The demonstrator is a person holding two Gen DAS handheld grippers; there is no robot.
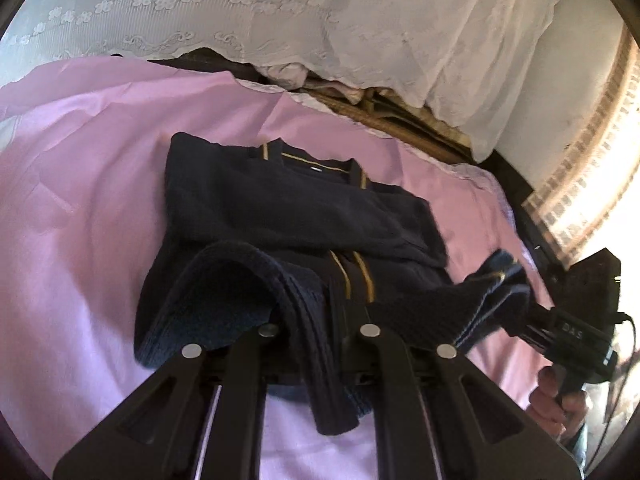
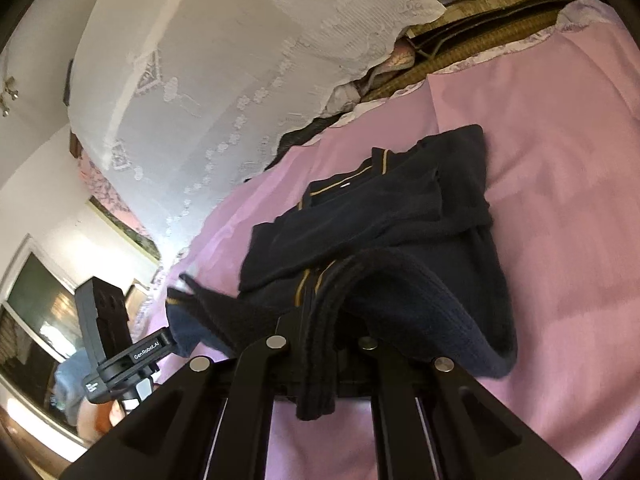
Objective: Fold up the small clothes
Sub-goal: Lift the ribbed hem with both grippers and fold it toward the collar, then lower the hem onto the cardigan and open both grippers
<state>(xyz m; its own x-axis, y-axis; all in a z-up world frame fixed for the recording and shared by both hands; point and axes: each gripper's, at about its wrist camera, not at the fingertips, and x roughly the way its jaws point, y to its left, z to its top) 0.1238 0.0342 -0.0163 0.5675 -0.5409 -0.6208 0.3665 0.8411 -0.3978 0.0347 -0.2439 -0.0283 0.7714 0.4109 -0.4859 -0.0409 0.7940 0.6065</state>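
A small navy knit sweater (image 1: 288, 208) with gold-striped trim lies on a pink sheet (image 1: 80, 200); its sleeves are folded over its body. My left gripper (image 1: 320, 320) is shut on the ribbed bottom hem and holds it lifted above the sheet. My right gripper (image 2: 324, 328) is shut on the same hem at the other corner; it also shows in the left wrist view (image 1: 520, 304). The sweater (image 2: 400, 208) collar lies at the far end. The left gripper (image 2: 176, 320) shows in the right wrist view, cloth pinched in it.
A white lace curtain (image 1: 360, 20) hangs behind the bed. A woven mat edge (image 1: 380, 116) shows beyond the pink sheet (image 2: 560, 160). A window (image 2: 36, 320) is at the left in the right wrist view.
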